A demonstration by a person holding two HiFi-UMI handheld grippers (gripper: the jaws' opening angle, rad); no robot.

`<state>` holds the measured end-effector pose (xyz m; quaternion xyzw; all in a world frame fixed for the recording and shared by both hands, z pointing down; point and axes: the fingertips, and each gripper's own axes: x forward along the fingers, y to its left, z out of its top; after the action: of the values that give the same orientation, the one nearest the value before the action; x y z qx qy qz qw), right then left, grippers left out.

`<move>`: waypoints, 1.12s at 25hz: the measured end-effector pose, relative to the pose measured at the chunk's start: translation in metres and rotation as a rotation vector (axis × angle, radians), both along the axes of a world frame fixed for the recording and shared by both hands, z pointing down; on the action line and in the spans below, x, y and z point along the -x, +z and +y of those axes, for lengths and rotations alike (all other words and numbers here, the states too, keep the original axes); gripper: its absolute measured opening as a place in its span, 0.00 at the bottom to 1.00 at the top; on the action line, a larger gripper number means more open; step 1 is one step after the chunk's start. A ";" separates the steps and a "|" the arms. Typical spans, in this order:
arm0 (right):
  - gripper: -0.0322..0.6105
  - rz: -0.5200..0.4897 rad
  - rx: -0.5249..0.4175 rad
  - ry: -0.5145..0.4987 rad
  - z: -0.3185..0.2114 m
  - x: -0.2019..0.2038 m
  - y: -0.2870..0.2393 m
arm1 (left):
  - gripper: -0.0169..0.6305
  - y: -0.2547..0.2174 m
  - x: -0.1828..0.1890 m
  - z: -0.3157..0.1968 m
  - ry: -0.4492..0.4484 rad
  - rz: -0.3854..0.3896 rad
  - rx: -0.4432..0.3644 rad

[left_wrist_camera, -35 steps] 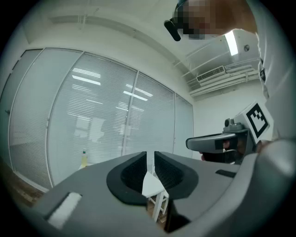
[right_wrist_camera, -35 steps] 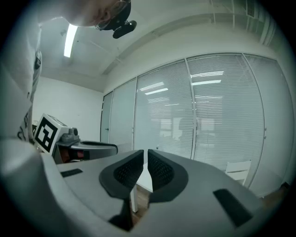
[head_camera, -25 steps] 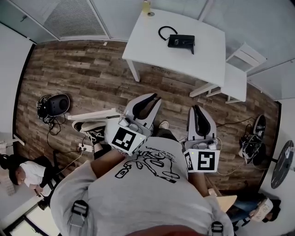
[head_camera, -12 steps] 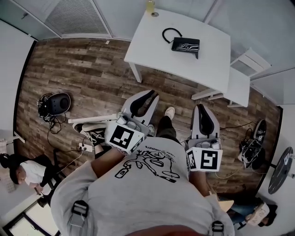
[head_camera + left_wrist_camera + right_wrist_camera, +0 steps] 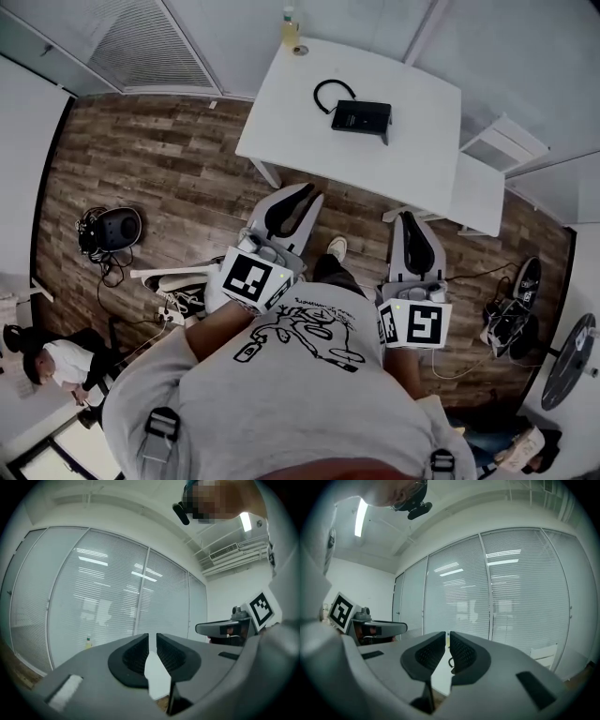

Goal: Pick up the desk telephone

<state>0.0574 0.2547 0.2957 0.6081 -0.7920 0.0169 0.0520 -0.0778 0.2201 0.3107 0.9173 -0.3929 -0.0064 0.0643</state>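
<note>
Head view is showing the desk telephone [image 5: 361, 116] lying on the white table [image 5: 281, 131] at twelve o'clock, well apart from me. I am holding the left gripper [image 5: 302, 195] and right gripper [image 5: 404, 221] level, jaws closed on nothing, so I am planning to open both wide before flanking the phone's nine and three o'clock sides.

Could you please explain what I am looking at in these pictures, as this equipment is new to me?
No robot here: a person holds a two-jaw tool in each hand. One picture comes from a camera on the person's head, looking down at the left tool and the right tool, both shut and empty. The other two look along each tool's own jaws. Ahead stands a white table with a black telephone and a small bottle on it.
</note>
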 end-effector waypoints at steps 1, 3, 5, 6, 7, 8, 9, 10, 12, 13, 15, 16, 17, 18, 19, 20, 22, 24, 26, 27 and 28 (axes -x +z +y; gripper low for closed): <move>0.09 -0.001 -0.002 0.001 -0.007 -0.008 -0.001 | 0.10 -0.001 -0.009 -0.007 0.002 -0.001 -0.001; 0.09 -0.003 -0.004 0.003 -0.020 -0.025 -0.003 | 0.10 -0.003 -0.026 -0.022 0.006 -0.002 -0.001; 0.09 -0.005 -0.003 0.004 -0.034 -0.042 -0.003 | 0.10 -0.004 -0.043 -0.036 0.008 -0.002 -0.001; 0.09 -0.007 -0.001 0.004 -0.040 -0.051 -0.003 | 0.10 -0.004 -0.052 -0.043 0.010 -0.004 0.000; 0.09 -0.010 0.001 0.002 -0.047 -0.060 -0.002 | 0.10 -0.004 -0.061 -0.049 0.012 -0.007 0.000; 0.09 -0.013 0.003 -0.001 -0.053 -0.068 -0.002 | 0.10 -0.004 -0.070 -0.055 0.014 -0.011 0.001; 0.09 -0.016 0.004 -0.004 -0.059 -0.076 -0.002 | 0.10 -0.003 -0.079 -0.061 0.016 -0.013 0.001; 0.09 -0.017 0.004 -0.008 -0.064 -0.083 -0.001 | 0.10 -0.002 -0.087 -0.067 0.016 -0.013 0.000; 0.09 -0.016 0.006 -0.015 -0.075 -0.096 0.002 | 0.10 0.001 -0.100 -0.077 0.011 -0.008 0.004; 0.09 -0.014 0.010 -0.019 -0.080 -0.101 0.005 | 0.10 0.003 -0.105 -0.081 0.006 -0.008 0.010; 0.09 -0.013 0.019 -0.030 -0.089 -0.107 0.010 | 0.10 0.007 -0.112 -0.087 0.000 -0.009 0.023; 0.09 -0.014 0.023 -0.036 -0.092 -0.108 0.011 | 0.10 0.009 -0.114 -0.089 -0.002 -0.011 0.029; 0.09 -0.015 0.027 -0.044 -0.095 -0.108 0.013 | 0.10 0.012 -0.116 -0.091 -0.005 -0.015 0.036; 0.09 -0.017 0.031 -0.051 -0.098 -0.109 0.014 | 0.10 0.016 -0.117 -0.094 -0.009 -0.019 0.045; 0.09 -0.018 0.036 -0.059 -0.103 -0.109 0.016 | 0.10 0.019 -0.118 -0.098 -0.014 -0.022 0.055; 0.09 -0.021 0.041 -0.065 -0.107 -0.109 0.018 | 0.10 0.022 -0.119 -0.102 -0.019 -0.023 0.065; 0.09 -0.024 0.050 -0.076 -0.117 -0.110 0.022 | 0.10 0.025 -0.119 -0.112 -0.030 -0.025 0.072; 0.09 -0.024 0.055 -0.084 -0.126 -0.109 0.023 | 0.10 0.027 -0.118 -0.121 -0.038 -0.026 0.073; 0.09 -0.021 0.060 -0.092 -0.137 -0.108 0.025 | 0.10 0.028 -0.116 -0.132 -0.045 -0.026 0.076; 0.09 -0.019 0.062 -0.095 -0.143 -0.108 0.026 | 0.10 0.029 -0.116 -0.138 -0.048 -0.024 0.076; 0.09 -0.017 0.064 -0.098 -0.149 -0.107 0.026 | 0.10 0.029 -0.115 -0.145 -0.050 -0.022 0.076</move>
<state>0.1640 0.1055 0.3221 0.5665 -0.8202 0.0448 0.0653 0.0373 0.0752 0.3401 0.9042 -0.4163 0.0168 0.0944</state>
